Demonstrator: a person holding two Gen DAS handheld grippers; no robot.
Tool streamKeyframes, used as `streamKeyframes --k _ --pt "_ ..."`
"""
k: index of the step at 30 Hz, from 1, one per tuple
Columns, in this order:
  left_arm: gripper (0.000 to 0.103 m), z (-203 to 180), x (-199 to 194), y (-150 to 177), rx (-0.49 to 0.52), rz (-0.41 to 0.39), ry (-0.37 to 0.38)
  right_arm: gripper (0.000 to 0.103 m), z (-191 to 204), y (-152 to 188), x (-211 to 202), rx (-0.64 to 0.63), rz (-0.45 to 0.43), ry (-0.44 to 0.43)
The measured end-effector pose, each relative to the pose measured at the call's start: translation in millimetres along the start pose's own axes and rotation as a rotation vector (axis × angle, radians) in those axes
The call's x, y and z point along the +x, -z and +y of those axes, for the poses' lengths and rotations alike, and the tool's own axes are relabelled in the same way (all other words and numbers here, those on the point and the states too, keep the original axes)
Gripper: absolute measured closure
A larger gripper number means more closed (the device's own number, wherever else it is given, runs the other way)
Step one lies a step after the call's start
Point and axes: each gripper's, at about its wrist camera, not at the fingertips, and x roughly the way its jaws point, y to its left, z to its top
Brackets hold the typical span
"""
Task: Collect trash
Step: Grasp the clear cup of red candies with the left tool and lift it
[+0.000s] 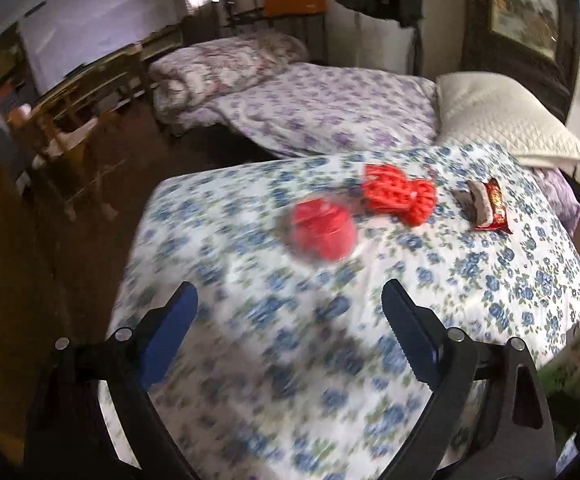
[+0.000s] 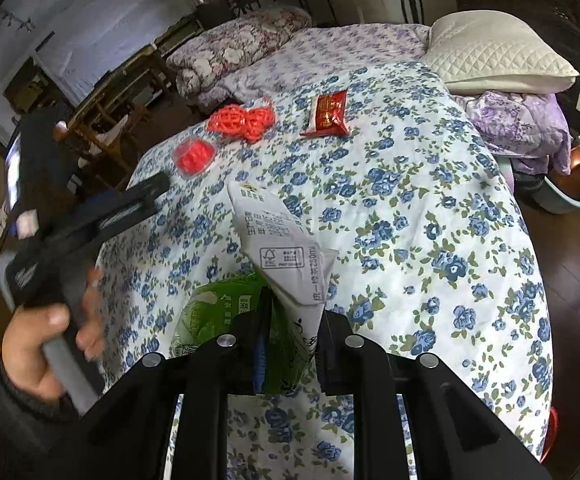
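A bed (image 2: 429, 208) under a blue-flowered quilt fills both views, its near-left corner dropping off to dark wooden floor (image 1: 30, 280), with open floor along the left side and a strip on the right in my right wrist view. Beyond it lies a second bed in purple print (image 1: 329, 108), a narrow dark gap between the two. A white quilted pillow (image 2: 497, 56) sits at the head, upper right.

Only my right wrist view shows my left hand (image 2: 46, 344) gripping the left hand-held gripper (image 2: 142, 196), held out over the bed's left edge; it also shows a copper-coloured pot in a pale basin (image 2: 573, 184) on the floor at right. Only my left wrist view shows my left hand-held gripper (image 1: 290, 320) from behind, blue pads spread wide and nothing between them, hovering over bare quilt; that view is motion-blurred.

My right hand-held gripper (image 2: 290, 344) is clenched on a flattened drink carton (image 2: 286, 256), green printed at the base, white with black print and a crumpled flap higher up, lifted above the quilt.

Three more pieces lie toward the far end of the bed: a tangle of orange-red netting (image 2: 242, 120), a red snack wrapper (image 2: 327, 114) just right of it, and a small clear tub with red contents (image 2: 194, 156) near the left edge, close ahead of my left hand-held gripper.
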Motion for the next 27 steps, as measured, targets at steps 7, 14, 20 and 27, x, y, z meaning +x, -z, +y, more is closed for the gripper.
streamKeyframes --k 7,14,20,27 --pt "0.018 -3 37 -22 -0.006 0.038 0.026 0.083 -5 -2 3 0.005 0.022 -0.031" --pt "0.043 -2 75 -38 -0.019 0.095 0.05 0.083 -13 -4 9 0.029 0.044 -0.047" --pt "0.049 -1 69 -32 -0.065 0.055 0.093 0.083 -13 -6 11 0.023 0.041 -0.041" --pt "0.049 0 14 2 -0.022 0.065 0.148 0.083 -9 -6 10 0.008 0.033 -0.021"
